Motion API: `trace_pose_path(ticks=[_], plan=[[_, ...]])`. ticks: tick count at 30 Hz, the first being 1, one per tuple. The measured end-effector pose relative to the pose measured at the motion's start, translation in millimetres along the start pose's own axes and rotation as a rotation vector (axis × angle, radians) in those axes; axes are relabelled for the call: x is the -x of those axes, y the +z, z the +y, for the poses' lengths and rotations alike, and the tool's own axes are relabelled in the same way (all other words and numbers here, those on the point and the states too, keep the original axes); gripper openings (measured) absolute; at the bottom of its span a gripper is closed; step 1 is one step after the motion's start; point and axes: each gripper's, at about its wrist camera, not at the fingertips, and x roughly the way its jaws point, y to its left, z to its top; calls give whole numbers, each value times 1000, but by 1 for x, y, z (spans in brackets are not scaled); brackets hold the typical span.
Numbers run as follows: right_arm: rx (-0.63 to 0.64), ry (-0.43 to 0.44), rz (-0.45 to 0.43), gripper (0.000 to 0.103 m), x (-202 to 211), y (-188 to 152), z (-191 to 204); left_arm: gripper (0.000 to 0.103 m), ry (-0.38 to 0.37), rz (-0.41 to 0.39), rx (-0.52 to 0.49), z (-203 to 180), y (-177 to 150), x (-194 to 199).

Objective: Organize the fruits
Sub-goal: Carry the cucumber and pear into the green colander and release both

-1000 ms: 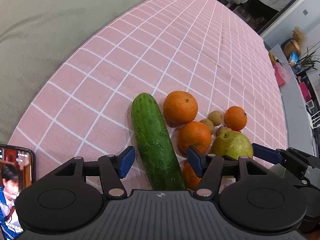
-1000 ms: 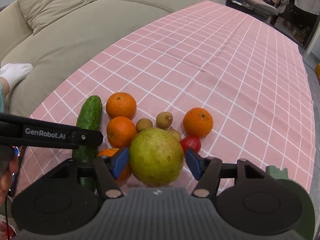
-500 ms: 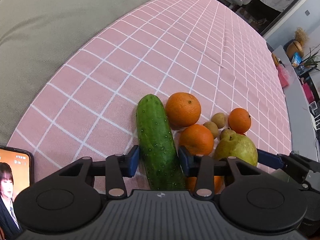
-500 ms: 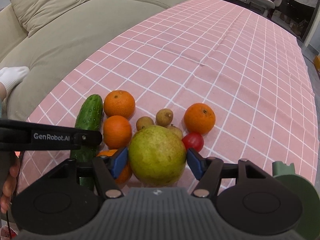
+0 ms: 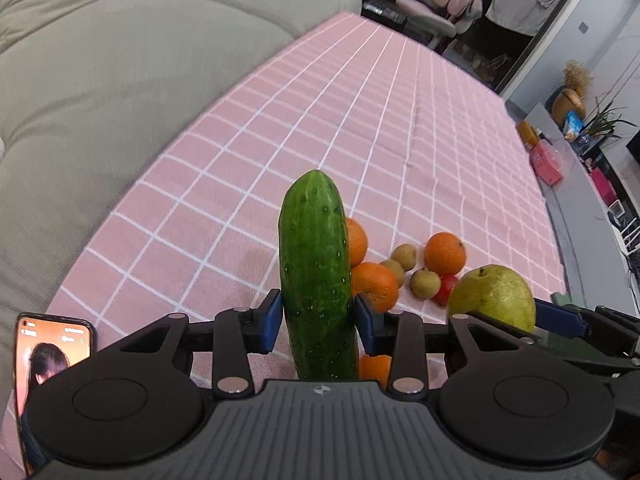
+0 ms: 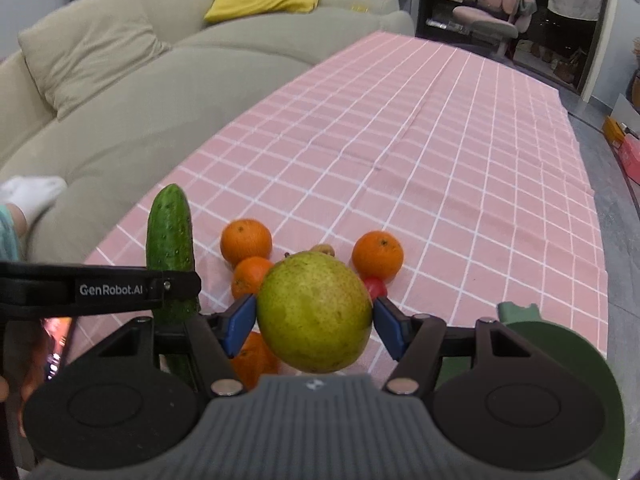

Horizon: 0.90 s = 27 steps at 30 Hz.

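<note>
My left gripper (image 5: 316, 322) is shut on a green cucumber (image 5: 316, 268) and holds it lifted above the pink checked cloth (image 5: 360, 128). My right gripper (image 6: 314, 322) is shut on a yellow-green pear (image 6: 314, 312), also held up off the cloth. On the cloth lie several oranges (image 6: 246, 241) (image 6: 377, 255), some small brown fruits (image 5: 404, 257) and a small red fruit (image 6: 376, 286). The cucumber (image 6: 170, 232) also shows in the right wrist view, and the pear (image 5: 494, 298) in the left wrist view.
A phone (image 5: 52, 360) with a lit screen lies at the near left edge. A beige sofa (image 6: 120, 80) runs along the left side. A green object (image 6: 560, 360) sits at the near right. Chairs and shelves stand beyond the far end.
My left gripper closed on the cucumber and raised it off the cloth. My right gripper lifted the pear higher. Both views now tilt up toward the room.
</note>
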Motion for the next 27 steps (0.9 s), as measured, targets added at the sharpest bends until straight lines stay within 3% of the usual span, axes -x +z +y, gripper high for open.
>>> trace_pose_path(ticks=[9,17,23,27], plan=[[-82,29,-91,61,58,-5,-13,42,-25,-100,-63,-21,-5,51],[-145,3,-148,61,109,-22,-42,42,-145,-178,-165,-76,-4,99],[-150,-75,-126,61,133,-45,-75,42,-282,-72,-281,-135,-9,94],[-154,-111,-67,61,132,-63,-98,42,-313,-3,-365,-166,-20,76]])
